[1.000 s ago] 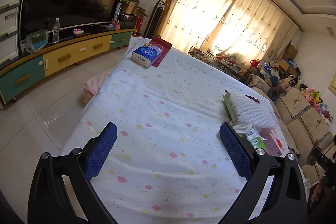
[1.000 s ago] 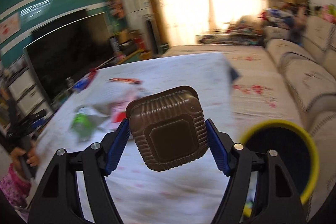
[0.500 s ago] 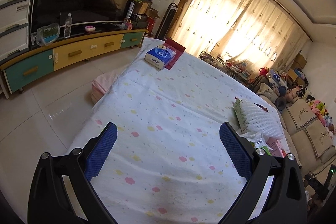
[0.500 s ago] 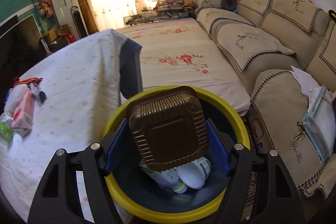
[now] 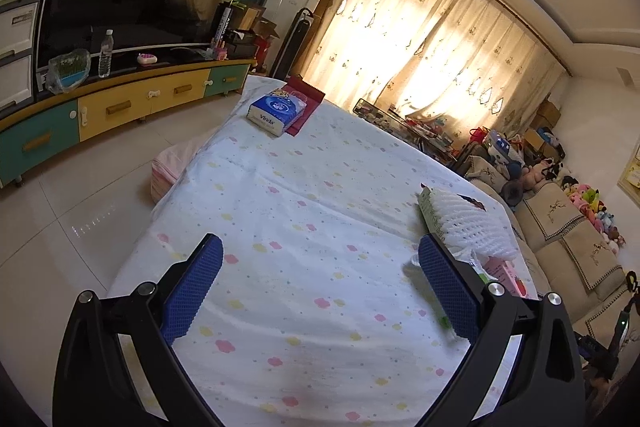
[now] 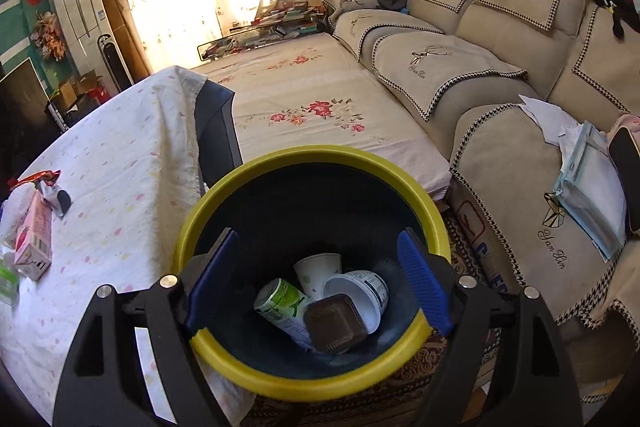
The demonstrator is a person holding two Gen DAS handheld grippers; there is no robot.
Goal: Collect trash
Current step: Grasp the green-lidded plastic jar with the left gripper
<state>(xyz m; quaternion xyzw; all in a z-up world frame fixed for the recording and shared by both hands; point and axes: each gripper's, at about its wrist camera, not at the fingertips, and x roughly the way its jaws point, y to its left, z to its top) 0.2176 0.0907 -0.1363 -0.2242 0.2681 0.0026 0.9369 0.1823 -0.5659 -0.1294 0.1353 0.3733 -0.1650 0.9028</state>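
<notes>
We see the brown ribbed plastic tray (image 6: 335, 323), square with rounded corners and a flat panel in its middle, lying bottom-up inside the bin (image 6: 312, 157), a round one with a yellow rim and a dark inner wall. It rests on a white tub (image 6: 360, 293) and just beside a green-and-white carton (image 6: 282, 301); a white paper cup (image 6: 318, 267) lies behind them. Our right gripper (image 6: 316, 285) hangs over the bin's mouth, and its blue fingers (image 6: 420, 283) have just been opening: they stand wide apart with nothing between them, the tray well below.

The bin stands against the near corner of the counter (image 6: 112, 163), which is covered with a white cloth dotted pink and yellow. Near the counter's edge by the bin lie a pink juice box (image 6: 34, 237), a red-edged wrapper (image 6: 38, 179) and a white foam net sleeve (image 5: 472, 223) over a green packet. At the far end of the counter a blue tissue pack (image 5: 276, 111) sits on a dark red folder (image 5: 306, 103).

Our left gripper (image 5: 320, 277) hovers over the middle of the cloth, its fingers (image 5: 194, 281) wide and empty; the right one of the pair hides part of the trash pile by the edge. A beige sofa (image 6: 500, 79) runs along the bin's other side, papers lying on its seat.
</notes>
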